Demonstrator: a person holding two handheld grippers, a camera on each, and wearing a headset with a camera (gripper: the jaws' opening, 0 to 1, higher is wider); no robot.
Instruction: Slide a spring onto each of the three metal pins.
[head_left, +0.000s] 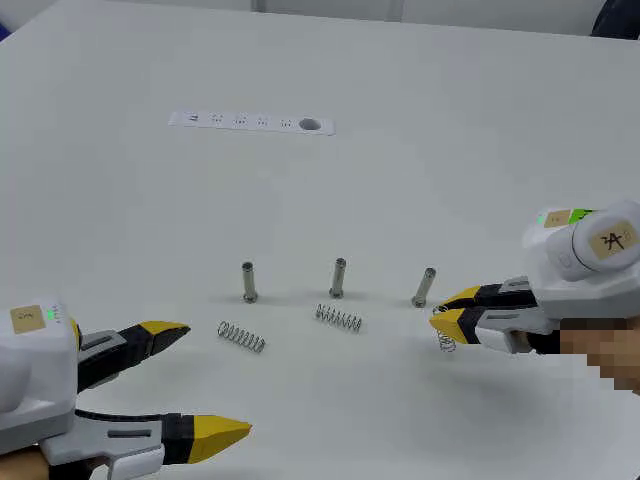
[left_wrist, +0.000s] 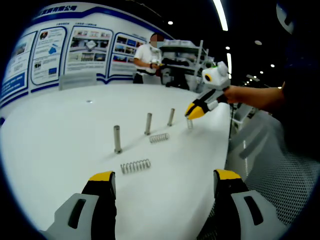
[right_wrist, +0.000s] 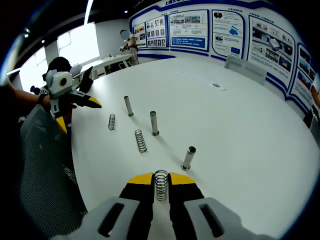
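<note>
Three metal pins stand upright in a row on the white table: left (head_left: 249, 281), middle (head_left: 338, 277) and right (head_left: 425, 287). One spring (head_left: 241, 336) lies in front of the left pin. A second spring (head_left: 338, 318) lies in front of the middle pin. My right gripper (head_left: 450, 312) is shut on a third spring (right_wrist: 161, 185), held upright just right of the right pin (right_wrist: 188, 157). My left gripper (head_left: 212, 380) stands open near the table's front left, with nothing between its fingers and the nearest spring (left_wrist: 135, 166) ahead of it.
A white power strip (head_left: 250, 122) lies far back on the table (head_left: 400, 200). A person (left_wrist: 146, 62) stands beyond the table by the poster wall. A mesh chair (right_wrist: 45, 180) sits beside the table edge.
</note>
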